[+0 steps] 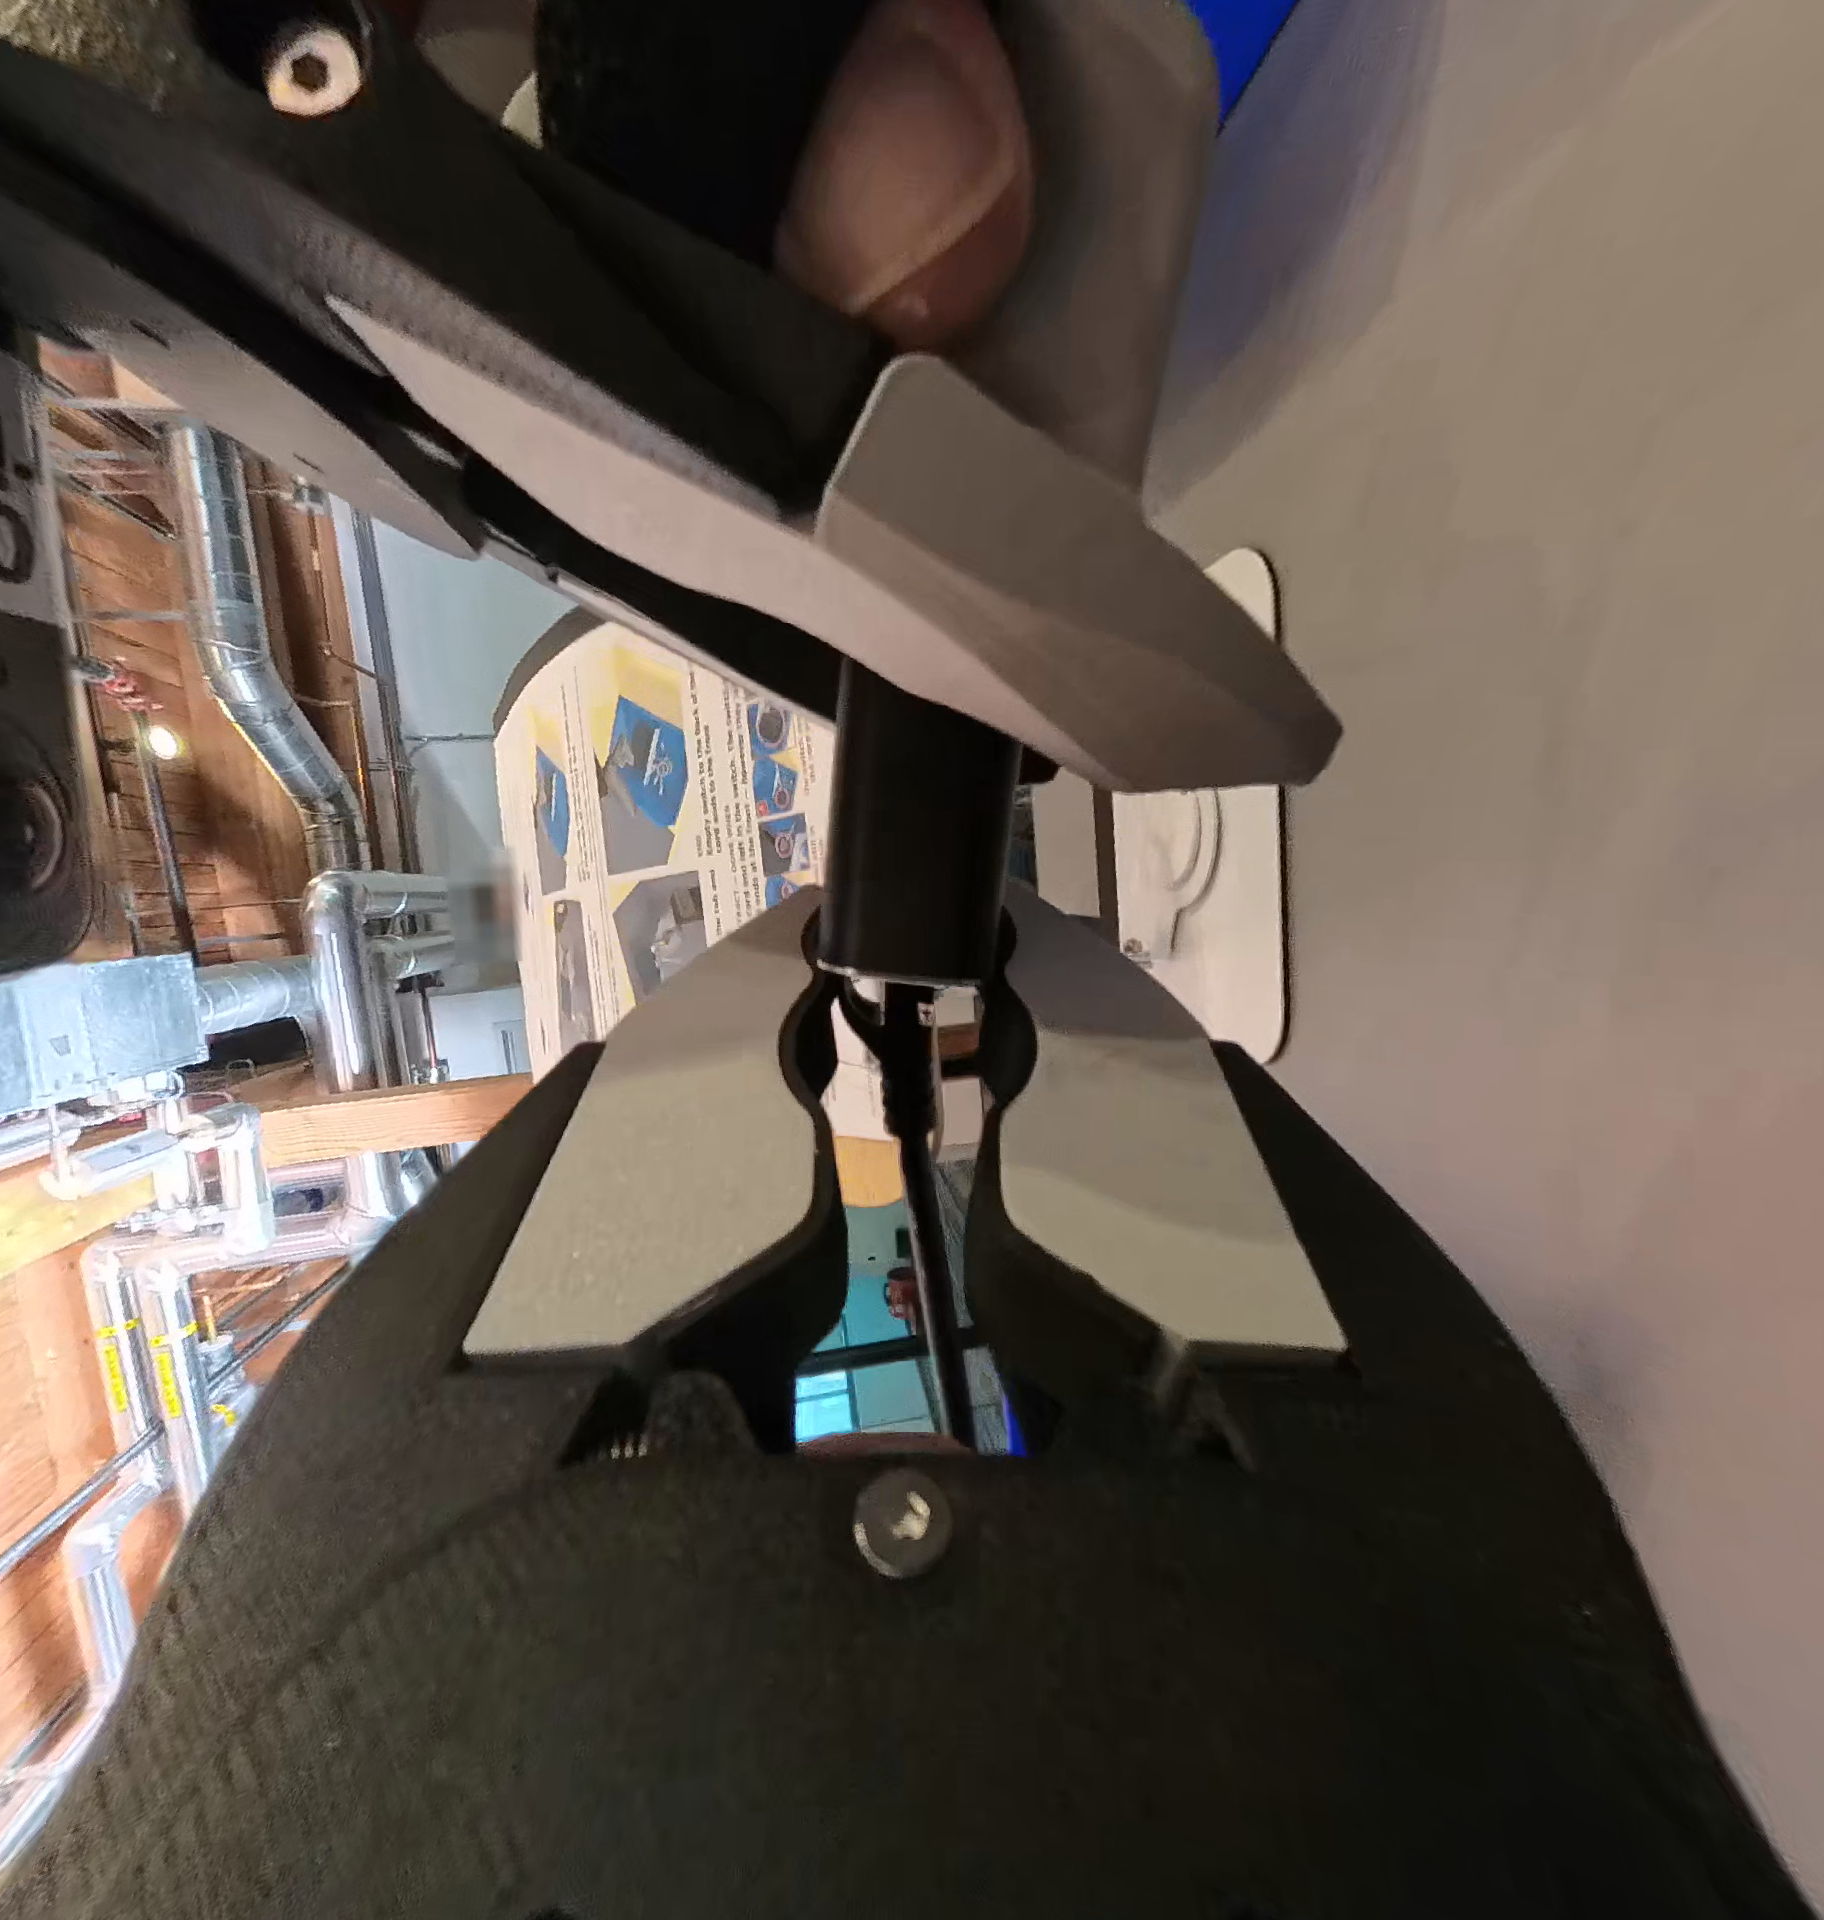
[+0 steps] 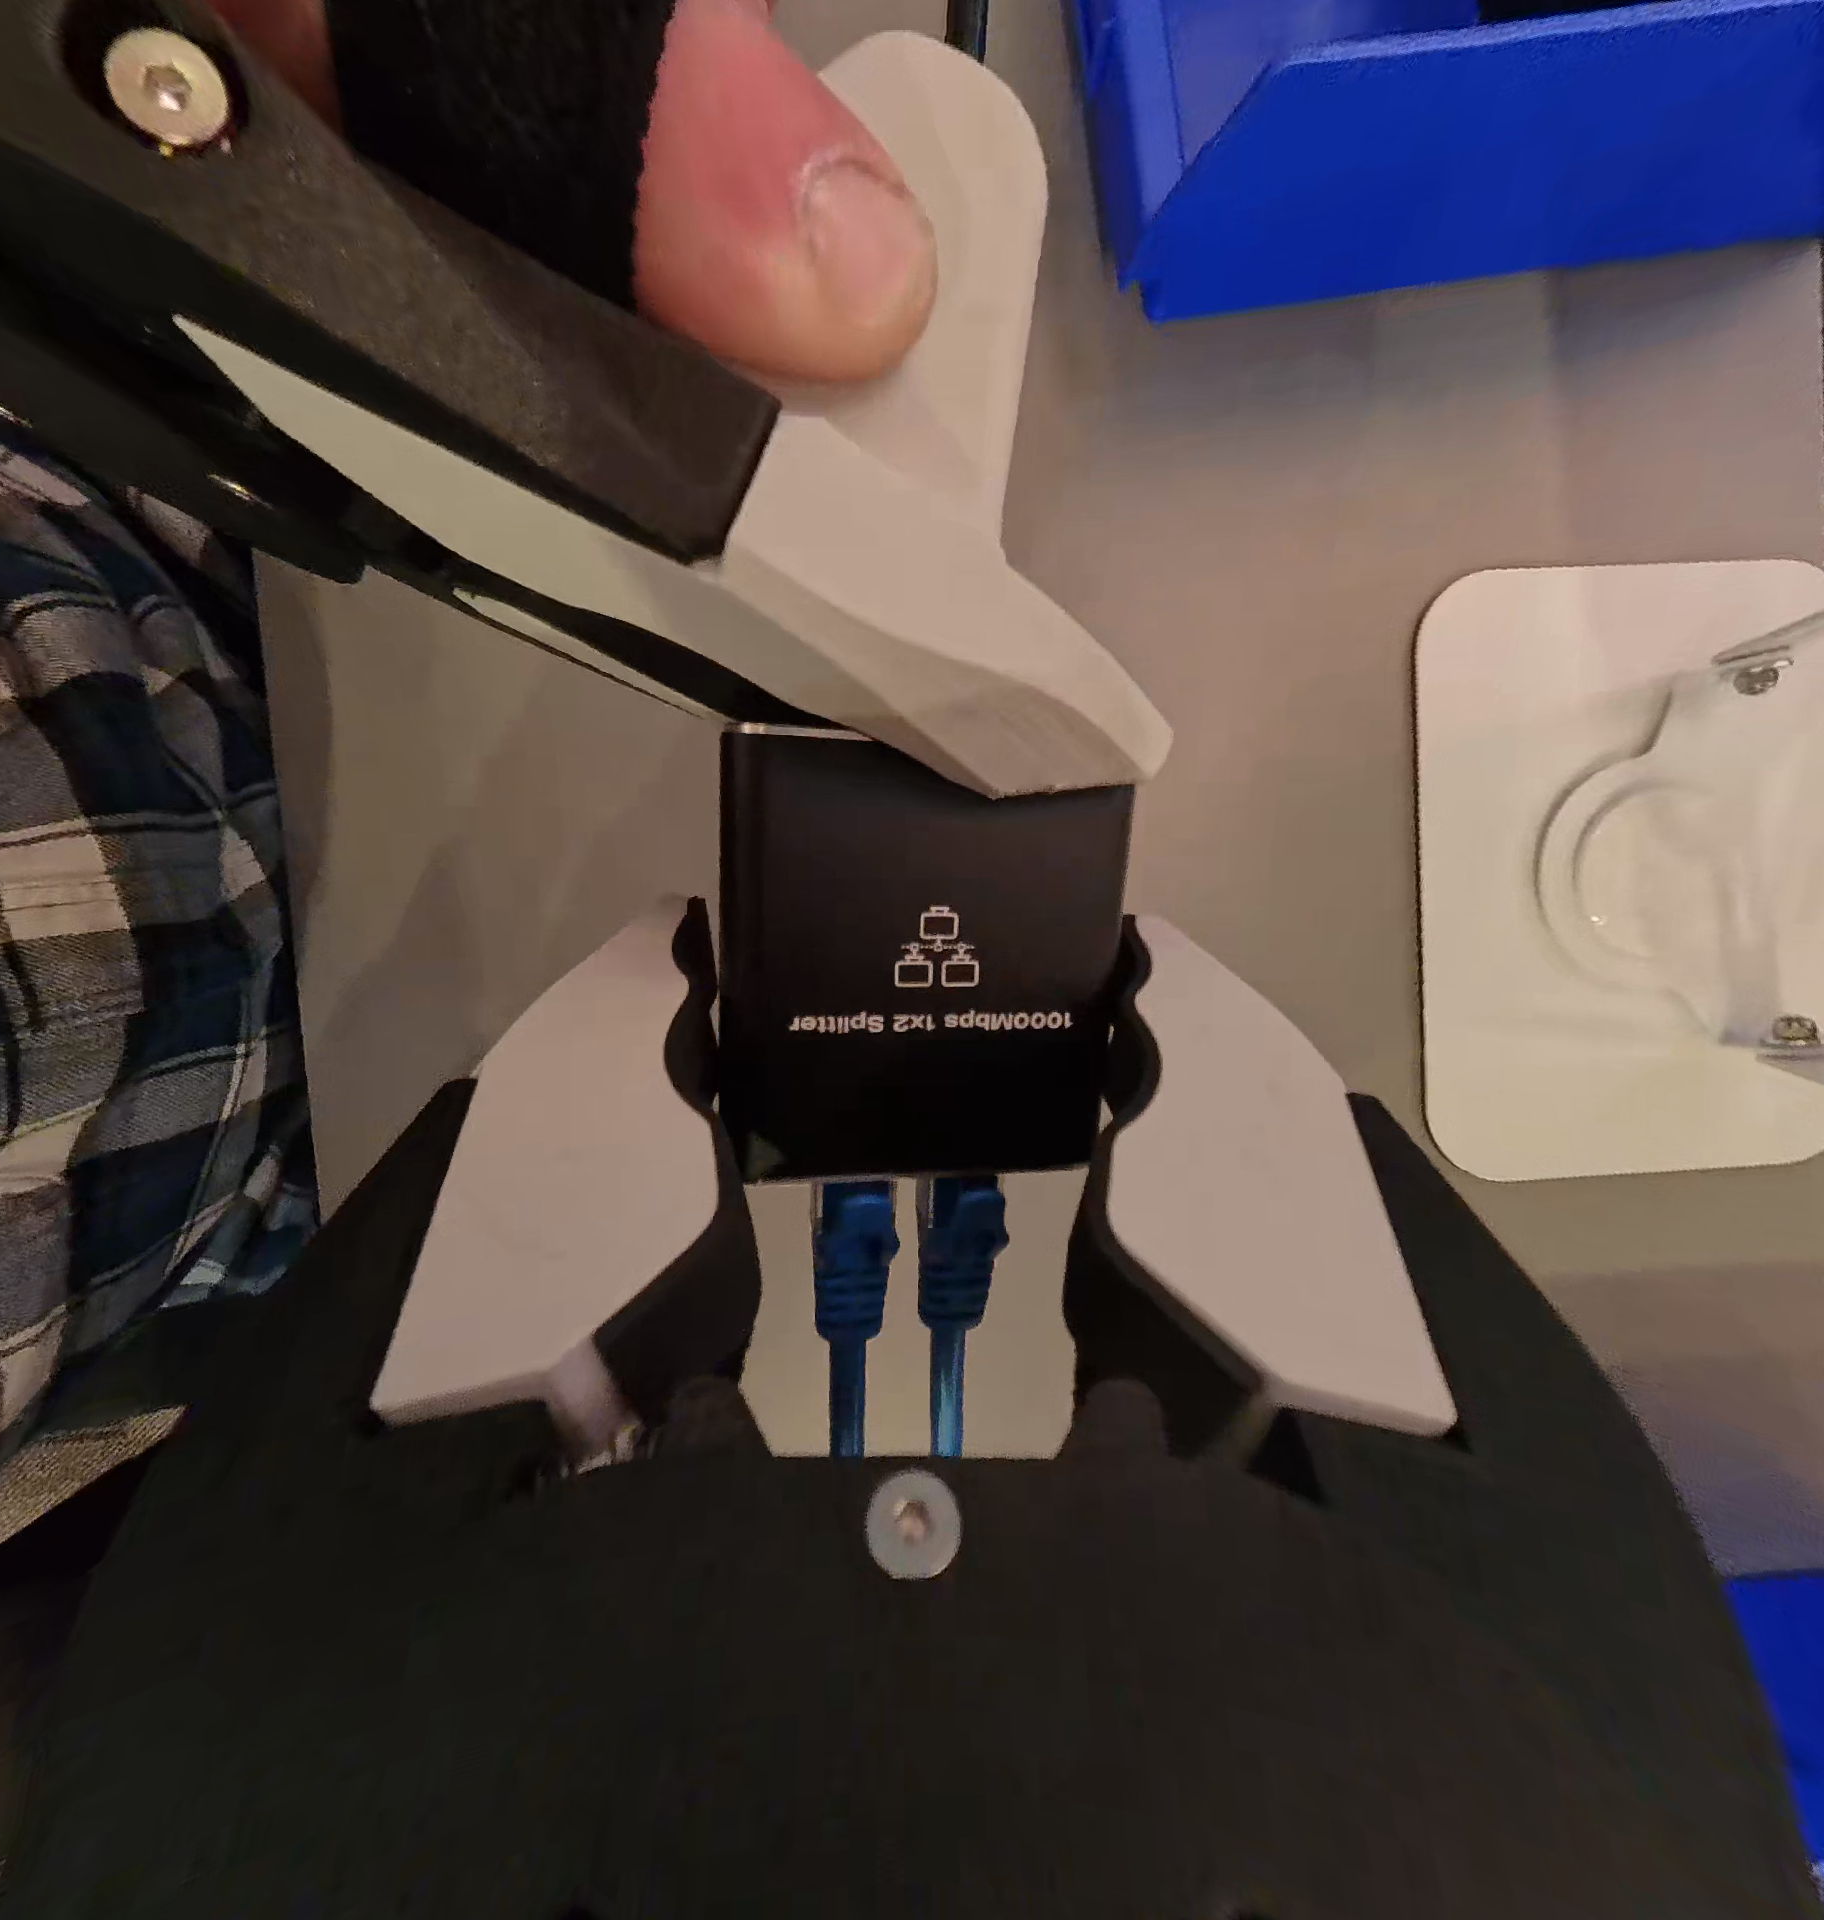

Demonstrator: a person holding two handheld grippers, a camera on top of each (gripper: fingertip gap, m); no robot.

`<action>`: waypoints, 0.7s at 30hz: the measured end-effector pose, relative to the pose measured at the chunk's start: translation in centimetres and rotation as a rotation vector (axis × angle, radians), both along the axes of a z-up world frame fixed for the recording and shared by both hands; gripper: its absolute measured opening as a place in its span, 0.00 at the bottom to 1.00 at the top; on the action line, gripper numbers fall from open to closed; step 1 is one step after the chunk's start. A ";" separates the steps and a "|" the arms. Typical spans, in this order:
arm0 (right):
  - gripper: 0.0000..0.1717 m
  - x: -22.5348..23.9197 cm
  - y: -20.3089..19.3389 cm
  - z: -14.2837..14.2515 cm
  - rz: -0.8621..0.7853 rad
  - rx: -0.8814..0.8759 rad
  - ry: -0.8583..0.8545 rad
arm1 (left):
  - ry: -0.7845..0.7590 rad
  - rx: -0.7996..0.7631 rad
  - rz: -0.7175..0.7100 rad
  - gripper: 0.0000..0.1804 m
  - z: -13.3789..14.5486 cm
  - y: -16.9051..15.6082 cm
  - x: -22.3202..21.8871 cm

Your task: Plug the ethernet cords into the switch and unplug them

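While both tools meet at one black box, the entries run as follows.

Left tool (image 1: 913,997): closed on the thin edges of the black box (image 1: 923,831), both pads pressing its sides; a dark cord (image 1: 923,1226) runs back between the fingers.
Right tool (image 2: 913,1029): closed on the wide sides of the same box (image 2: 923,935), black pads (image 2: 692,1029) touching left and right.
Box: held off the table between the two tools; white markings on its top face; the left tool's grey finger (image 2: 887,644) lies across its far end.
Cords: two blue cords (image 2: 892,1309), both plugged into the box's near end, side by side, trailing back under the right tool.
Table (image 2: 1251,468): grey; a white plate with a clear bracket (image 2: 1635,883) to the right, apart from the box; a blue bin (image 2: 1459,156) at the far right.
Edge: plaid sleeve (image 2: 87,831) at left.
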State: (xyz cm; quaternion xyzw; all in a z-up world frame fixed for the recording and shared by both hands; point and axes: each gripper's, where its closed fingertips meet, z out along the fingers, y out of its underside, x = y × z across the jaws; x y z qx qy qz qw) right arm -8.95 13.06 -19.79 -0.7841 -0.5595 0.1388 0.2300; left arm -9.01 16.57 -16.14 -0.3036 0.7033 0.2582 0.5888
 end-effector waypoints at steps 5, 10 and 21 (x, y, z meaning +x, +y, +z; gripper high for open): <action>0.43 1.0 -0.1 0.4 -0.040 0.007 0.022 | -0.021 -0.011 -0.039 0.13 0.2 -0.1 1.2; 0.43 2.5 0.1 0.3 -0.069 0.022 0.009 | -0.032 -0.063 -0.074 0.22 0.7 -0.7 1.7; 0.43 20.5 6.7 11.5 -0.362 0.278 0.115 | -0.217 -0.193 0.060 0.15 1.6 2.1 -4.6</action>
